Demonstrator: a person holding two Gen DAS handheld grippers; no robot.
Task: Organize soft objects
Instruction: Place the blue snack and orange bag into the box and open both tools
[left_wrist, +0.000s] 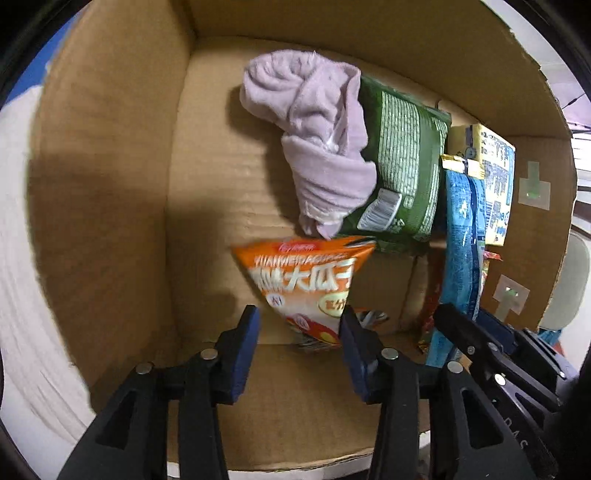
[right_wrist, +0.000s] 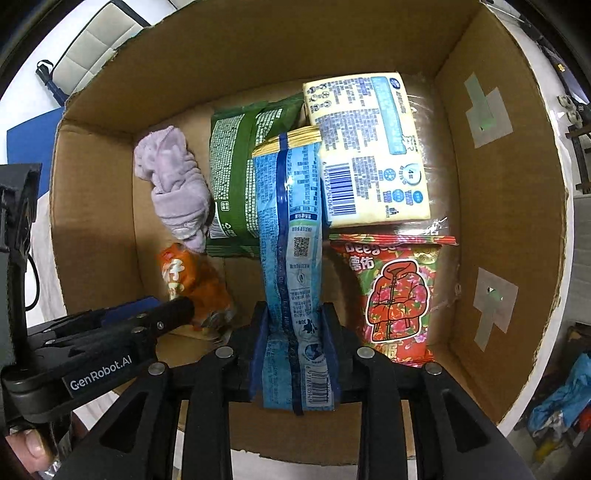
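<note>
The right gripper (right_wrist: 293, 354) is clamped on the near end of a long blue packet (right_wrist: 291, 236), which hangs over the cardboard box (right_wrist: 480, 221). The left gripper (left_wrist: 299, 354) stands apart, its fingers either side of an orange snack bag (left_wrist: 310, 280) without pinching it.

The risk, as I judge it, is the blue packet flopping across the green bag (right_wrist: 236, 177) and the yellow pack (right_wrist: 369, 147) at the far right, since it is held by one end only. The two grippers are close together and could knock each other. Open floor lies at the left of the box, beside the lilac towel (left_wrist: 314, 140); the walls hem in the right.
</note>
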